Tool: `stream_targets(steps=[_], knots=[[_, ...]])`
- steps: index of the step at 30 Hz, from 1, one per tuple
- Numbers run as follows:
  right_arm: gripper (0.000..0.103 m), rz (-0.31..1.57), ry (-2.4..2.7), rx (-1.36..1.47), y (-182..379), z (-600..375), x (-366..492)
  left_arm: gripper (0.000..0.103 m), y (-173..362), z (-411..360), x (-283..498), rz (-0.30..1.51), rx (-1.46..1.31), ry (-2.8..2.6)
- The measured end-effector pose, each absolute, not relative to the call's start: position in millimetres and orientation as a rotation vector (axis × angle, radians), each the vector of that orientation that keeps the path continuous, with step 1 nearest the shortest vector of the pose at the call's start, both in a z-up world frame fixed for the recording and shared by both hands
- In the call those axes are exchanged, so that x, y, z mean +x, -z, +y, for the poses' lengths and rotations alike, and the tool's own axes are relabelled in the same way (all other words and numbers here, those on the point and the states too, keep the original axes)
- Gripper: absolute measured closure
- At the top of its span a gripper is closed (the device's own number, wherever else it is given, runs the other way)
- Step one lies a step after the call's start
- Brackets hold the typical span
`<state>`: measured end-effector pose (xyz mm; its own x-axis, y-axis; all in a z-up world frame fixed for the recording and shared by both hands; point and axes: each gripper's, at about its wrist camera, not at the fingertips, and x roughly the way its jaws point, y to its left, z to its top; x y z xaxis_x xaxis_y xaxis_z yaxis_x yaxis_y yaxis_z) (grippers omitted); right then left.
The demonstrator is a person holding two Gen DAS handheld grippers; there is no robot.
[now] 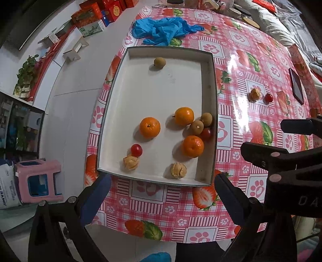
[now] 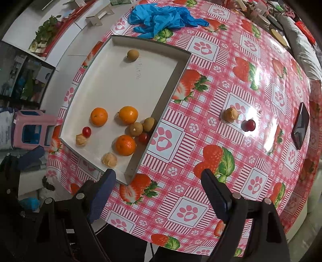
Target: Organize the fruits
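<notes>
A white tray (image 1: 124,96) on the table holds three oranges (image 1: 150,127), longans (image 1: 159,61), cherry tomatoes (image 1: 136,150) and walnuts (image 1: 178,170). The tray also shows in the right wrist view (image 2: 112,80). A loose walnut (image 2: 231,114) and a cherry tomato (image 2: 248,125) lie on the tablecloth right of the tray; both also show in the left wrist view, walnut (image 1: 255,94) and tomato (image 1: 268,98). My left gripper (image 1: 163,193) is open and empty at the tray's near edge. My right gripper (image 2: 159,191) is open and empty near the tray's near right corner; it shows in the left wrist view (image 1: 281,141).
A blue plastic glove (image 2: 161,18) lies beyond the tray. A dark phone (image 2: 300,126) lies at the right of the table. Jars (image 1: 243,13) stand at the far edge. A pink stool (image 1: 38,179) stands on the floor to the left.
</notes>
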<state>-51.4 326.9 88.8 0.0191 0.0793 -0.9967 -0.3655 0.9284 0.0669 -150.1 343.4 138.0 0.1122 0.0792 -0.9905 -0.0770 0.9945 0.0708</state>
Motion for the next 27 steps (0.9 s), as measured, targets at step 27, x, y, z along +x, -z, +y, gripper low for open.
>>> stream_targets(steps=[27], knots=[[0.014,1.516,-0.368,-0.260,-85.6,335.4,-53.4,0.000,-132.1,343.9,-152.3,1.479,0.002,-0.114]])
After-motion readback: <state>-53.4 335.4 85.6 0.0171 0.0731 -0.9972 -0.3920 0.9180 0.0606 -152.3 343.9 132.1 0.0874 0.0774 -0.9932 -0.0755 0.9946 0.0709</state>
